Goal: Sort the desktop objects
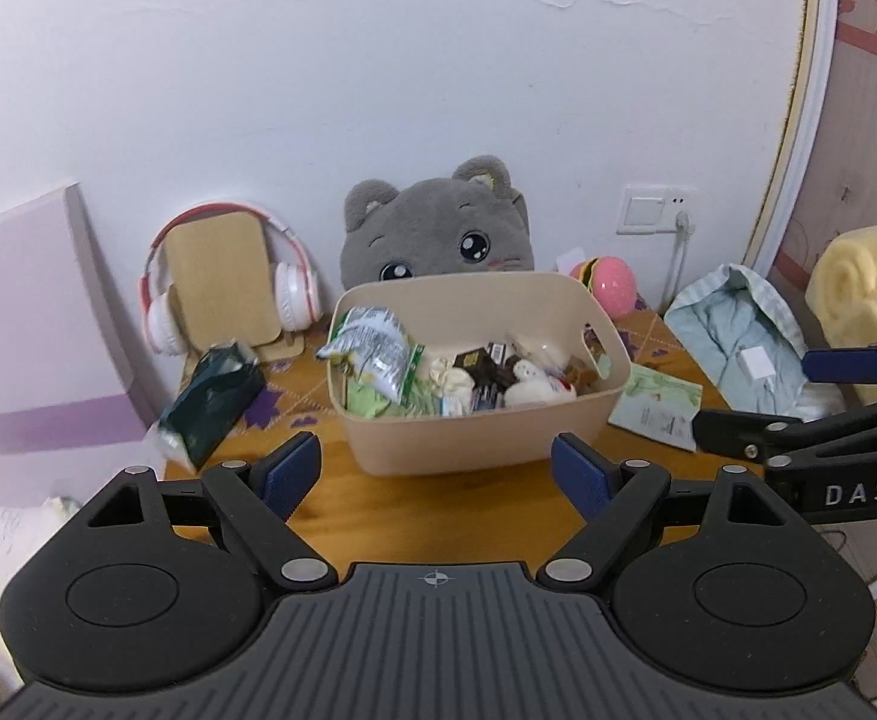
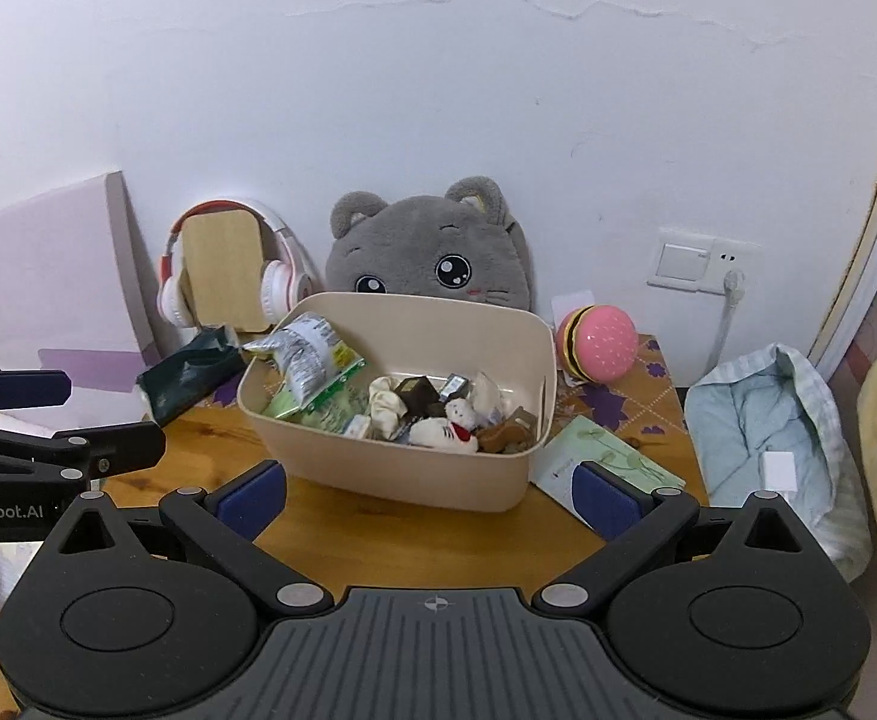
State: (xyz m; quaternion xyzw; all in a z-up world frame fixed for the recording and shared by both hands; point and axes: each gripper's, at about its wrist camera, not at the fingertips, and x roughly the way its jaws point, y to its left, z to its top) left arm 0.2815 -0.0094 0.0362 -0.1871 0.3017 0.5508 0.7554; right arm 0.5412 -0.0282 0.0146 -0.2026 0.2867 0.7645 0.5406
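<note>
your beige bin [image 1: 474, 438] sits on the wooden desk [image 1: 438, 510], and it serves as the landmark here. inside it: a silver-and-green snack bag [image 1: 372, 351] leaning up against the left wall, a cream fabric piece [image 2: 386, 402] near the middle, dark small wrappers [image 2: 417, 393] behind that, and a small white plush with a red scarf [image 2: 447, 429] toward the front right. left of the bin, a dark green packet [image 1: 210, 408] lies tilted on the desk. right of the bin, a pale green booklet [image 2: 603, 459] lies flat, one corner close to the bin's base. behind the bin, a grey cat plush [image 1: 438, 228] leans on the wall; behind and left, pink-and-white headphones [image 1: 228, 276] hang on a wooden stand; behind and right, a pink burger-shaped toy [image 2: 597, 345]. further right of the bin, a light blue cloth bag [image 2: 774, 426] with a white charger on it. your left gripper [image 1: 438, 468] hangs in front of the bin, jaws wide, nothing between the blue pads. your right gripper [image 2: 429, 498] also sits in front of the bin, jaws wide and empty, apart from the bin's front wall.
</note>
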